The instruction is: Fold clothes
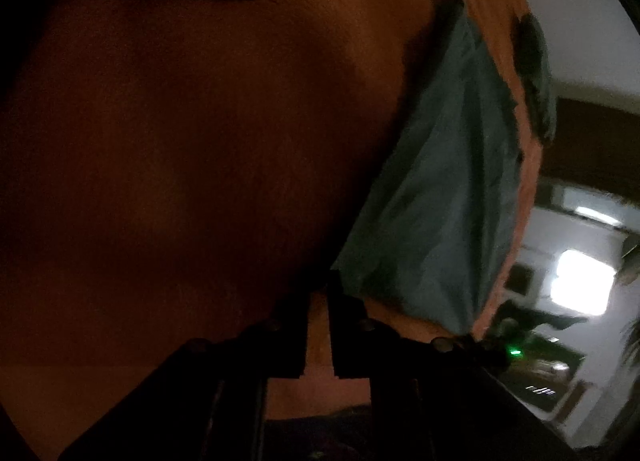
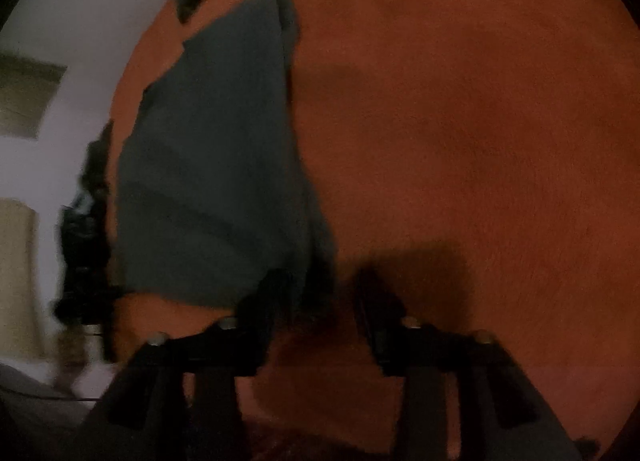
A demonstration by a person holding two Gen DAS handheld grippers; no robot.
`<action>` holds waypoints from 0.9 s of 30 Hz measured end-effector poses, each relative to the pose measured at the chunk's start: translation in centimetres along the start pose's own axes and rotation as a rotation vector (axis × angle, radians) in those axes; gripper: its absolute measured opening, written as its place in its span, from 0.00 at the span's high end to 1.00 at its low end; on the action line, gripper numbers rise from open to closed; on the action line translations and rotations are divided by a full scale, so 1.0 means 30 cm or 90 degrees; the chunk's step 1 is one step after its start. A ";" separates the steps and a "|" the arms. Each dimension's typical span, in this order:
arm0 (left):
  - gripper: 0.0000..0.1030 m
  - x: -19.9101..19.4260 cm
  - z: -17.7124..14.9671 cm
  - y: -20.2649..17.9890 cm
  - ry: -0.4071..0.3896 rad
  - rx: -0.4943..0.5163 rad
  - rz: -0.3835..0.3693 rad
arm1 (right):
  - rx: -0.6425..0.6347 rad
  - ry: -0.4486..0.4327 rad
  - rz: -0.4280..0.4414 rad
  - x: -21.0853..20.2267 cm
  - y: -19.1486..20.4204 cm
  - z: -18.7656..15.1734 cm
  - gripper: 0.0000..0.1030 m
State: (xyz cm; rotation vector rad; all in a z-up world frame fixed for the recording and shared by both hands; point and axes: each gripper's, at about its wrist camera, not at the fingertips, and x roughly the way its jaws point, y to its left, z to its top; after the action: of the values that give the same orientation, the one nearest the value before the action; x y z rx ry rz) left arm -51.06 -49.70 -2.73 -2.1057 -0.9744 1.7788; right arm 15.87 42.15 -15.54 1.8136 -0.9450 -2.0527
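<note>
Left claw [image 1: 319,325] sits low in its own view with the jaws nearly together, just a thin sliver of orange showing between them. No cloth in there as far as the dim picture shows, so it reads as clenched on nothing. Right claw [image 2: 320,293] has its jaws standing well apart, released, nothing pressed between the pads, though the edge of the fabric seems to brush its left finger; too dark and blurry to be sure.

The task's thing is the teal garment [image 1: 436,189], lying flat on the orange desk [image 1: 200,121]. From the left claw it runs up and away to the right, its near corner just beside the fingertips. From the right claw the same teal garment [image 2: 216,165] stretches up and to the left, long axis running away from both cameras.

Judgement call: both claws sit at the garment's near edge, one per corner, so the next fold probably goes away from the person. Beyond the desk there's a pale wall [image 1: 560,1].
</note>
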 end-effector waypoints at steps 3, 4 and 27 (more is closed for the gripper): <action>0.68 0.033 -0.011 -0.004 -0.026 -0.052 -0.085 | 0.059 0.036 0.049 0.005 -0.026 -0.015 0.23; 0.60 0.033 -0.029 0.012 -0.036 -0.078 -0.114 | 0.098 0.053 0.063 0.010 -0.040 -0.024 0.22; 0.94 0.058 -0.083 0.078 -0.168 -0.175 -0.140 | 0.128 -0.118 0.202 -0.104 0.005 -0.020 0.95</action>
State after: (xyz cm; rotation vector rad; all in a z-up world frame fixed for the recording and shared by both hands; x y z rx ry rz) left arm -47.84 -49.82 -4.81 -1.8440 -1.5345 1.9317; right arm 17.03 43.64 -13.00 1.4581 -1.4346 -2.0049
